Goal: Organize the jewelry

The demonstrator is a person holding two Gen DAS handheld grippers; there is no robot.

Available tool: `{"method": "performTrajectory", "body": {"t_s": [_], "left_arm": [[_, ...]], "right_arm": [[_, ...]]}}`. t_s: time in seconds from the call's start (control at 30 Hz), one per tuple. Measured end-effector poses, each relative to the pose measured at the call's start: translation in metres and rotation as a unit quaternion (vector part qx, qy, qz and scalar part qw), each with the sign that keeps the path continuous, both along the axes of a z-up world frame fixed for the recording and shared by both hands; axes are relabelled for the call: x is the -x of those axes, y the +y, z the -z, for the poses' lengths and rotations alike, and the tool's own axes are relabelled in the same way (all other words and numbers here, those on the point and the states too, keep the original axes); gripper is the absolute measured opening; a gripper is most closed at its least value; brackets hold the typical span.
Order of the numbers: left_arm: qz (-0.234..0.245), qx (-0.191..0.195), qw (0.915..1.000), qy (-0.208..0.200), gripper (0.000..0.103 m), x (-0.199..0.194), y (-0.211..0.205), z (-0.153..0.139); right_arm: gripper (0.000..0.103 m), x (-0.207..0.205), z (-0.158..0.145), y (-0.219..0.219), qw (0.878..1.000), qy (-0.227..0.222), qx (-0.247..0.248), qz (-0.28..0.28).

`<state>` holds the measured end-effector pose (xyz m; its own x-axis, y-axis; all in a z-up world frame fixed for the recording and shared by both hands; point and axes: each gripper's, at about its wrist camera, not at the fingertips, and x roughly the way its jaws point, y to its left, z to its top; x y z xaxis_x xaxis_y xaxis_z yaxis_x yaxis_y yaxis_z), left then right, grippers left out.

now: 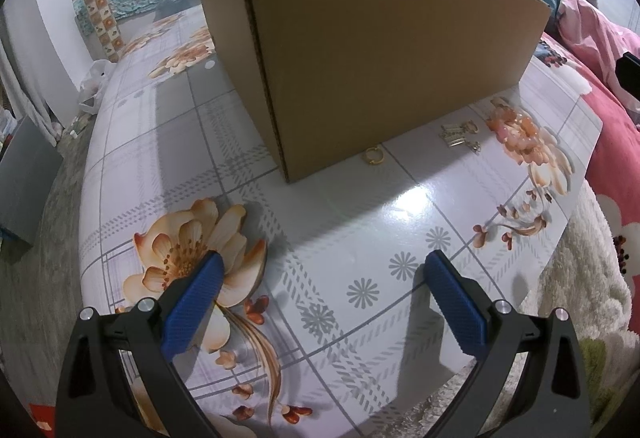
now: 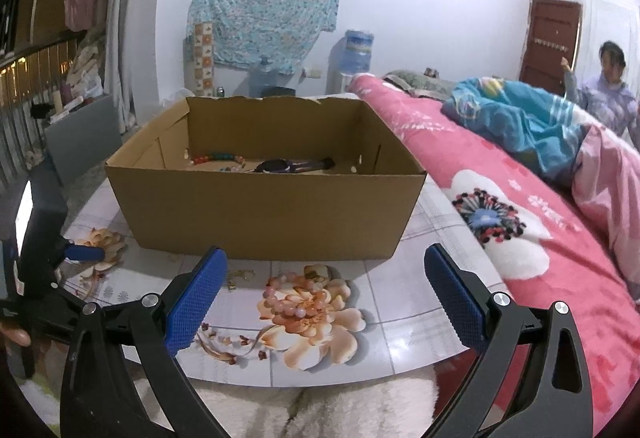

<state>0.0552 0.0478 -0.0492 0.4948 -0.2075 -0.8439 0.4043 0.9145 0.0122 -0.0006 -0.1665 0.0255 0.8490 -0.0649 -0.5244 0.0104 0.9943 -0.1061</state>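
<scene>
A brown cardboard box [image 1: 372, 49] [image 2: 264, 205] stands on the flower-print table [image 1: 224, 141]. Inside the box lie a beaded string [image 2: 218, 158] and a dark watch-like piece [image 2: 280, 165]. On the table in front of the box rest a gold ring [image 1: 373, 156], a small pile of gold trinkets [image 1: 460, 135] [image 2: 240, 275] and a pink bead bracelet [image 1: 516, 127] [image 2: 294, 294]. My left gripper [image 1: 322, 262] hovers open over the table, well short of the ring. My right gripper [image 2: 325, 258] is open, with the bracelet lying between and beyond its fingers.
A pink flowered quilt [image 2: 520, 222] and a blue blanket [image 2: 516, 117] lie on the bed right of the table. A person [image 2: 612, 93] stands at the far right near a door. White fluffy fabric [image 2: 304, 410] sits below the table edge. The left gripper body [image 2: 44, 270] shows at the left.
</scene>
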Motion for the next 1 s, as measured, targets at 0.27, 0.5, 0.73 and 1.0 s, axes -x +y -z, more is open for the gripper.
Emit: {"method": "performTrajectory", "body": {"t_s": [0.27,0.5,0.73,1.0], "left_arm": [[0.004,0.006,0.9999,-0.01,0.099,0.003,0.003,0.002],[0.007,0.008,0.9999,-0.012,0.099,0.003,0.004,0.002],[-0.002,0.01,0.9997,-0.02,0.099,0.006,0.002,0.002],[0.024,0.028,0.9987,-0.035,0.097,0.011,-0.003,-0.004]], "right_arm": [[0.095,0.001,0.0,-0.002,1.0,0.005,-0.017,-0.001],[0.095,0.001,0.0,-0.008,1.0,0.003,-0.028,0.002],[0.095,-0.001,0.005,-0.036,0.996,0.01,-0.086,0.012],[0.095,-0.007,0.015,-0.036,0.992,0.04,-0.117,-0.015]]}}
